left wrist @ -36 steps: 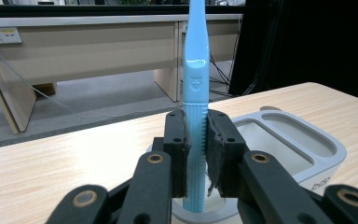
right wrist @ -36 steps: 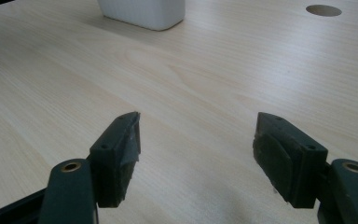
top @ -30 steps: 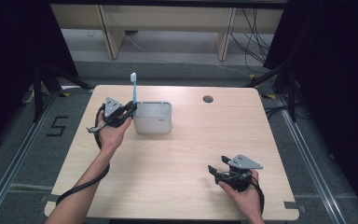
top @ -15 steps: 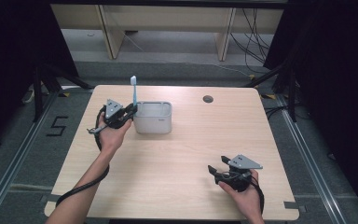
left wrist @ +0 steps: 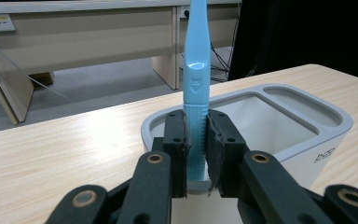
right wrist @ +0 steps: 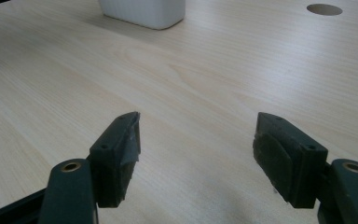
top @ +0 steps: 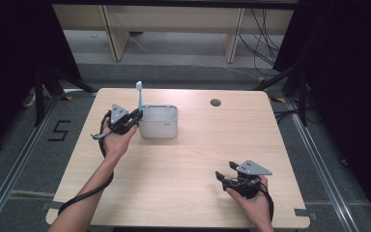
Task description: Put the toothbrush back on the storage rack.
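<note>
A light blue toothbrush stands upright, and my left gripper is shut on its handle. Its lower end sits at the near left rim of a white two-compartment holder. In the high view the toothbrush rises at the left end of the holder, with the left gripper beside it. My right gripper rests near the table's front right, open, with nothing between its fingers. The right gripper hangs just over bare wood in its own view.
The wooden table has a round cable hole at the back. The holder's base stands far ahead in the right gripper view. Wooden furniture legs and cables lie on the floor behind the table.
The left gripper has shifted slightly with the toothbrush, staying at the holder's left end. The right gripper has not moved.
</note>
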`<state>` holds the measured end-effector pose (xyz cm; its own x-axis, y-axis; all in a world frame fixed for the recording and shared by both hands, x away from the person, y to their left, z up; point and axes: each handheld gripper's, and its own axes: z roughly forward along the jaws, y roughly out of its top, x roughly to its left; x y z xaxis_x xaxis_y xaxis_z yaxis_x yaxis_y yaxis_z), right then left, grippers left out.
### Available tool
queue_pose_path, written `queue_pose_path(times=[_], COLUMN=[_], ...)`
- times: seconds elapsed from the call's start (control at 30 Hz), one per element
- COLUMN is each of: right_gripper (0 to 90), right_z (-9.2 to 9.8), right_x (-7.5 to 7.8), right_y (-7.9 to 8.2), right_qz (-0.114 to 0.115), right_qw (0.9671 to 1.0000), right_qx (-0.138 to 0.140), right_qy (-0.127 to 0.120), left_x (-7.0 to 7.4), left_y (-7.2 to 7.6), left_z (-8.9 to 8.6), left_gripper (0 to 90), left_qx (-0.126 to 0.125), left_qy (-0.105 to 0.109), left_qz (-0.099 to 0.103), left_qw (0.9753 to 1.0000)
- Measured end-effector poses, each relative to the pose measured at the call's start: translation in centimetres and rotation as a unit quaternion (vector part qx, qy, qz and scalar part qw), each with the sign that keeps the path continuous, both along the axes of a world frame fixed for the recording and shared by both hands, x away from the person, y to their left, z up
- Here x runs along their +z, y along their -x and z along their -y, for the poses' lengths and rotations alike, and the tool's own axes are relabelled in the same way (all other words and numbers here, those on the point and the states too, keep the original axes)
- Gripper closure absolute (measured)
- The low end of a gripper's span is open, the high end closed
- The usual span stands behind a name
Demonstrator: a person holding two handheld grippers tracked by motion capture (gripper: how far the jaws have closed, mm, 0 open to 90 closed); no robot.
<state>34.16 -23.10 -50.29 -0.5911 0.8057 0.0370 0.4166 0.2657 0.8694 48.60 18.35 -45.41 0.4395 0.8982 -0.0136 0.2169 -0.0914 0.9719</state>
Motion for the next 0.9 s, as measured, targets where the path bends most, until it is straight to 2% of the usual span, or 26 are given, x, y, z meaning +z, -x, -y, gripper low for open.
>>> queue_pose_path(times=[0.47, 0.57, 0.63, 0.67, 0.7, 0.73, 0.8, 0.9], right_gripper=[32.8, 32.8, 32.8, 32.8, 32.8, 32.8, 32.8, 32.8], right_z=[-0.09, 0.0, -0.04, -0.14, -0.02, -0.05, -0.32, -0.11], right_x=[-0.01, 0.03, 0.04, 0.03, 0.04, 0.04, -0.05, -0.02], right_y=[-0.02, -0.03, -0.01, 0.05, -0.03, -0.02, 0.09, -0.08], right_qz=[-0.005, 0.0, -0.003, -0.014, 0.001, 0.0, -0.008, 0.003], right_qw=[1.0, 1.0, 1.0, 0.9998, 1.0, 1.0, 0.9998, 1.0], right_qx=[0.003, 0.0, 0.001, 0.003, 0.001, 0.001, -0.004, -0.001], right_qy=[-0.005, 0.0, -0.003, -0.01, 0.0, 0.0, -0.016, -0.002], left_x=[-0.26, -0.34, -0.34, -0.33, -0.3, -0.27, -0.23, -0.2], left_y=[0.0, 0.08, 0.17, 0.21, 0.25, 0.3, 0.42, 0.7], left_z=[0.05, 0.01, -0.08, -0.07, -0.16, -0.18, -0.22, -0.39], left_gripper=[78.0, 77.6, 76.7, 75.3, 74.2, 72.9, 71.8, 68.6], left_qx=[0.0, 0.001, 0.003, 0.004, 0.004, 0.005, 0.005, 0.009], left_qy=[-0.004, -0.005, -0.005, -0.002, -0.003, -0.004, -0.004, -0.002], left_qz=[-0.004, -0.004, -0.003, -0.003, -0.001, 0.0, 0.001, 0.002], left_qw=[1.0, 1.0, 1.0, 1.0, 1.0, 1.0, 1.0, 1.0])
